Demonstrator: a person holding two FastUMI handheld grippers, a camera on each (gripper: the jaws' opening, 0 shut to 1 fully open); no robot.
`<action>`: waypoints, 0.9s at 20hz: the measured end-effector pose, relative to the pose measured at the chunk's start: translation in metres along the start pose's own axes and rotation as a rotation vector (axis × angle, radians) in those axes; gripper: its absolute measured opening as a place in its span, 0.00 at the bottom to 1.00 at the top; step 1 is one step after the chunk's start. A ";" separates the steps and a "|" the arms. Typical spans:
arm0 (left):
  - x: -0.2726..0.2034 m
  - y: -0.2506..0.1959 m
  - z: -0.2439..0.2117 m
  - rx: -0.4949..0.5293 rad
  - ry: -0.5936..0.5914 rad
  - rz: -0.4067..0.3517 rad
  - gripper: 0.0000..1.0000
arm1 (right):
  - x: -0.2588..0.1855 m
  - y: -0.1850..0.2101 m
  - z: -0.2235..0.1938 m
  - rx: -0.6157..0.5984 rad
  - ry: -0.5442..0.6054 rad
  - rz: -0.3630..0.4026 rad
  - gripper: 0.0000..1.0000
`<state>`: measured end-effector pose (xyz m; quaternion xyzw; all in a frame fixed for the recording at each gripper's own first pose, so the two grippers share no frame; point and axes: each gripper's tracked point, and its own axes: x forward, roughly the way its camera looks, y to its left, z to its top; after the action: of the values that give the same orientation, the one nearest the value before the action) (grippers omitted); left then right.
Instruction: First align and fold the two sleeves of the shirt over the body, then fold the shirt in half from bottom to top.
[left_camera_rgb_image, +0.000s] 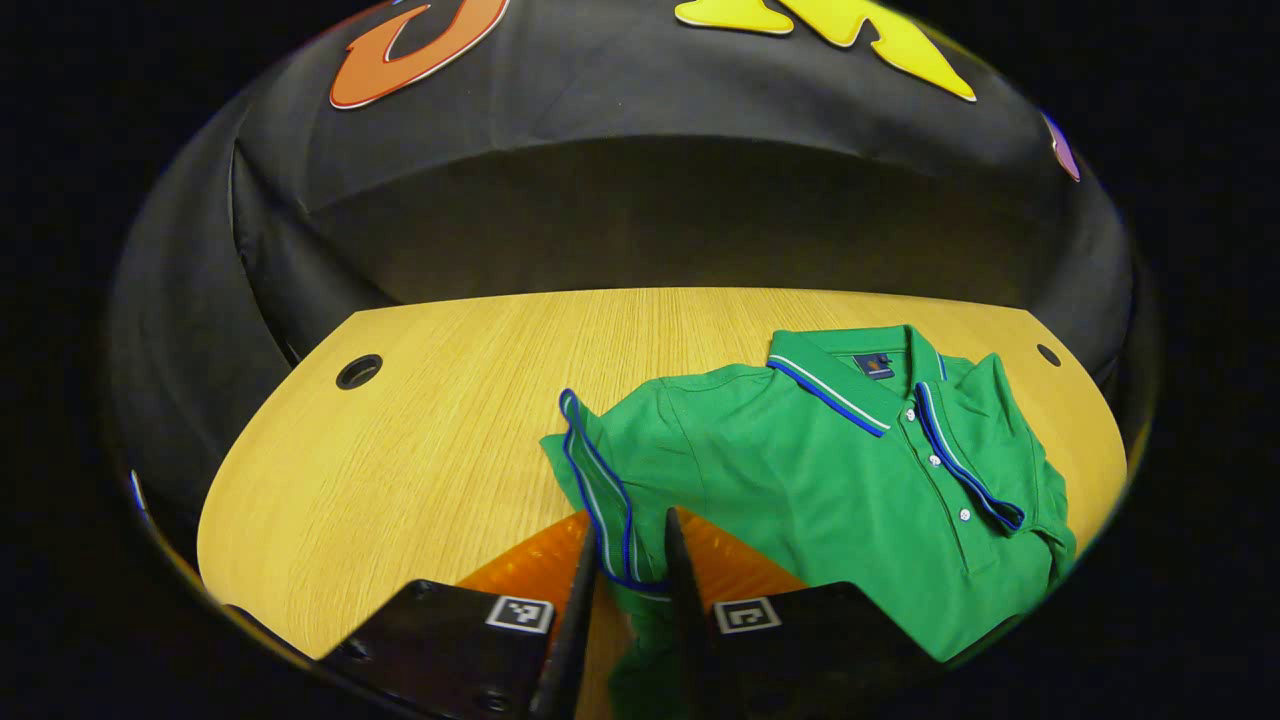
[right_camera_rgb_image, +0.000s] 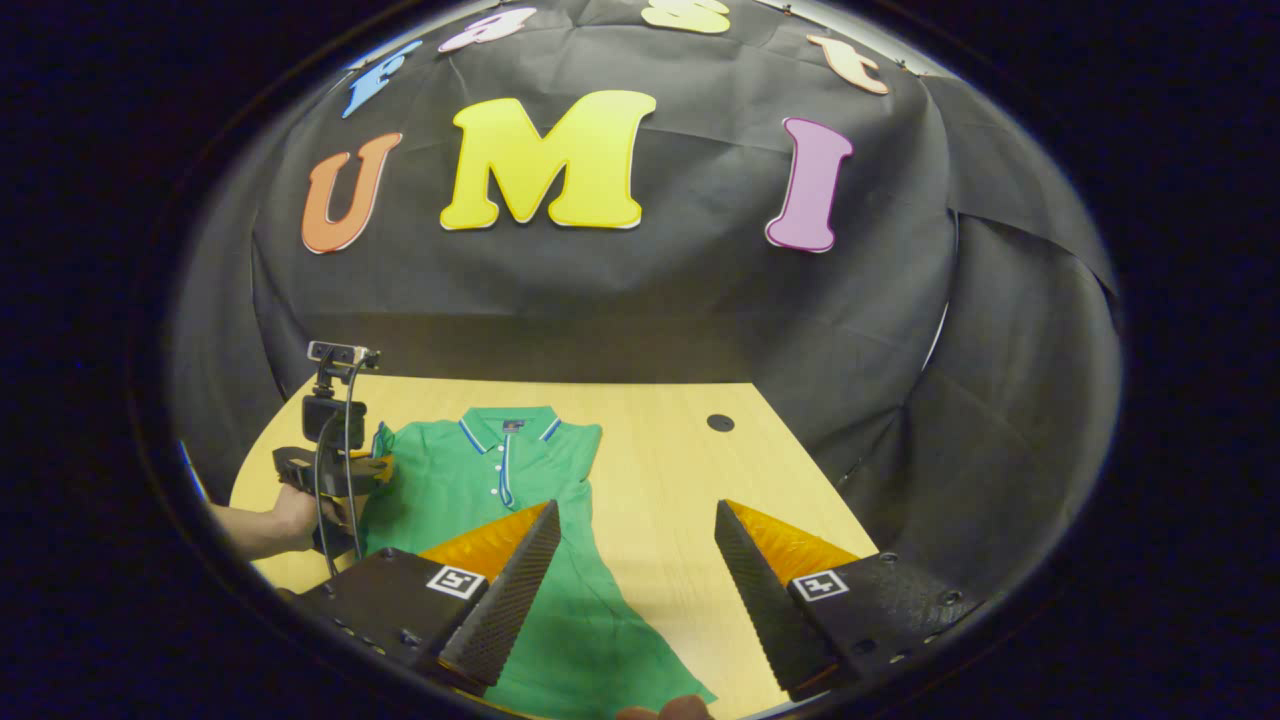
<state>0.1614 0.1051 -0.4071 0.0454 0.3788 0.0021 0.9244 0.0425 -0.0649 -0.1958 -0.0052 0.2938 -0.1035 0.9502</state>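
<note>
A green polo shirt (left_camera_rgb_image: 800, 470) with blue-and-white trim lies face up on the wooden table (left_camera_rgb_image: 420, 420), collar toward the far wall. My left gripper (left_camera_rgb_image: 631, 525) is shut on the striped cuff of the sleeve (left_camera_rgb_image: 600, 480), which stands lifted off the table beside the shirt's body. The other sleeve (left_camera_rgb_image: 1000, 430) lies folded over the chest. In the right gripper view the shirt (right_camera_rgb_image: 480, 490) sits at the left, with the left gripper (right_camera_rgb_image: 375, 465) at its sleeve, held by a hand (right_camera_rgb_image: 270, 525). My right gripper (right_camera_rgb_image: 636, 510) hangs open above bare table beside the shirt's lower part.
The table (right_camera_rgb_image: 660, 470) has a round cable hole at each far corner (left_camera_rgb_image: 359, 371) (left_camera_rgb_image: 1048, 354), one showing in the right gripper view (right_camera_rgb_image: 719, 422). Black cloth walls close in the back and sides. Bare wood stretches left of the shirt in the left gripper view.
</note>
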 end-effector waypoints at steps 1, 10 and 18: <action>0.000 0.001 0.000 -0.003 0.001 0.001 0.35 | 0.000 0.001 -0.001 -0.005 -0.001 0.002 0.95; -0.030 -0.007 0.036 -0.051 -0.104 -0.058 0.06 | -0.003 -0.004 -0.006 0.005 0.001 0.009 0.95; -0.066 -0.067 0.072 -0.015 -0.128 -0.151 0.05 | -0.008 -0.015 -0.003 0.033 -0.022 0.014 0.95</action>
<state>0.1626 0.0296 -0.3160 0.0101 0.3213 -0.0675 0.9445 0.0319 -0.0776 -0.1928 0.0113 0.2814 -0.1016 0.9541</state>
